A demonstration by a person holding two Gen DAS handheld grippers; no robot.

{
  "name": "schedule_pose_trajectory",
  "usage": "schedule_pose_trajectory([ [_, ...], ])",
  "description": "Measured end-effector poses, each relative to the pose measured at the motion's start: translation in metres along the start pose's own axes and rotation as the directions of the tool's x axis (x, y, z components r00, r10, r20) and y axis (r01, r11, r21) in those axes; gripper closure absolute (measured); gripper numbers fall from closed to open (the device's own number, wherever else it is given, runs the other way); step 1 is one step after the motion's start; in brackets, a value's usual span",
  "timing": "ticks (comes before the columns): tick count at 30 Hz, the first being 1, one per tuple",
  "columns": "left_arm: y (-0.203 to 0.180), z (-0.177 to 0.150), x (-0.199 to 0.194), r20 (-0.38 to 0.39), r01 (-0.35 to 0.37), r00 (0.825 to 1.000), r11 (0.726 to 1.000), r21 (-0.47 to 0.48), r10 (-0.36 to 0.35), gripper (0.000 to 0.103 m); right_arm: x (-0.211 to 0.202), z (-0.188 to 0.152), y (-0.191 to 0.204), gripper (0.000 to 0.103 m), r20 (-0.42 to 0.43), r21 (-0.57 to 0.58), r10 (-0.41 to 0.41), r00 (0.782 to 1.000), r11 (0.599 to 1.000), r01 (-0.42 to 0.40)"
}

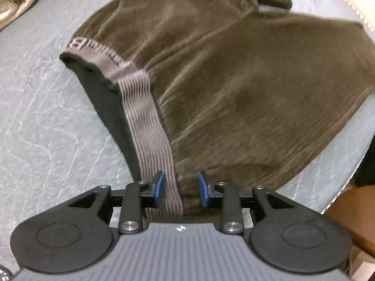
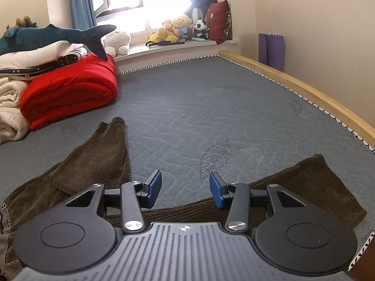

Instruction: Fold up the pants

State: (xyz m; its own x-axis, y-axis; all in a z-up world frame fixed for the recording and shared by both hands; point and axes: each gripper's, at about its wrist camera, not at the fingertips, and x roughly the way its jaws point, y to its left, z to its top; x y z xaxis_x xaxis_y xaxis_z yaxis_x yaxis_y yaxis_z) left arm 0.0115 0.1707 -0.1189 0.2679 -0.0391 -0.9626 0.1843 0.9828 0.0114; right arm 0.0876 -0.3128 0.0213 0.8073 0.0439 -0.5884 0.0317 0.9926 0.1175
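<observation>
Pants (image 1: 234,89) spread across centre frame on mattress (image 1: 35,140), grey waistband (image 1: 150,145) running down between left gripper (image 1: 180,188) pads, which stand apart. Right gripper (image 2: 185,188) likewise gapes over bare quilting. Advice: seat waistband deep before closing, then lift evenly.

You've got a grey quilted mattress (image 2: 234,98) w/ a wooden bed frame (image 2: 293,82) along its edge. Brown corduroy pants (image 1: 234,82) lie spread on it. A folded red blanket (image 2: 70,93) & cream blanket (image 2: 9,112) sit on it, far-left corner.
</observation>
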Motion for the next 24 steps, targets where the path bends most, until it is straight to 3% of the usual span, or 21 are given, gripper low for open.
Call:
schedule_pose_trajectory([
  [3,0.004,0.005,-0.007,0.052,0.039,0.998,0.999,-0.038,-0.037,0.067,0.001,0.000,0.000,0.055,0.002,0.001,0.002,1.000,1.000,-0.002],
  [15,0.003,0.013,-0.006,0.062,0.002,0.998,0.998,-0.057,0.002,0.067,0.004,0.001,0.008,0.055,-0.008,-0.022,0.019,1.000,1.000,-0.020],
  [21,-0.006,0.032,-0.017,0.125,0.005,0.992,0.996,-0.094,0.007,0.067,0.009,0.004,0.010,0.055,-0.014,0.041,0.064,0.998,0.997,-0.064],
  [22,-0.008,0.037,-0.020,0.144,0.006,0.990,0.994,-0.105,0.009,0.067,0.012,0.005,0.011,0.056,-0.012,0.058,0.078,0.997,0.995,-0.077],
  [24,-0.013,0.049,-0.028,0.191,0.009,0.981,0.991,-0.131,0.016,0.067,0.018,0.007,0.012,0.076,-0.012,0.085,0.117,0.993,0.990,-0.116],
])
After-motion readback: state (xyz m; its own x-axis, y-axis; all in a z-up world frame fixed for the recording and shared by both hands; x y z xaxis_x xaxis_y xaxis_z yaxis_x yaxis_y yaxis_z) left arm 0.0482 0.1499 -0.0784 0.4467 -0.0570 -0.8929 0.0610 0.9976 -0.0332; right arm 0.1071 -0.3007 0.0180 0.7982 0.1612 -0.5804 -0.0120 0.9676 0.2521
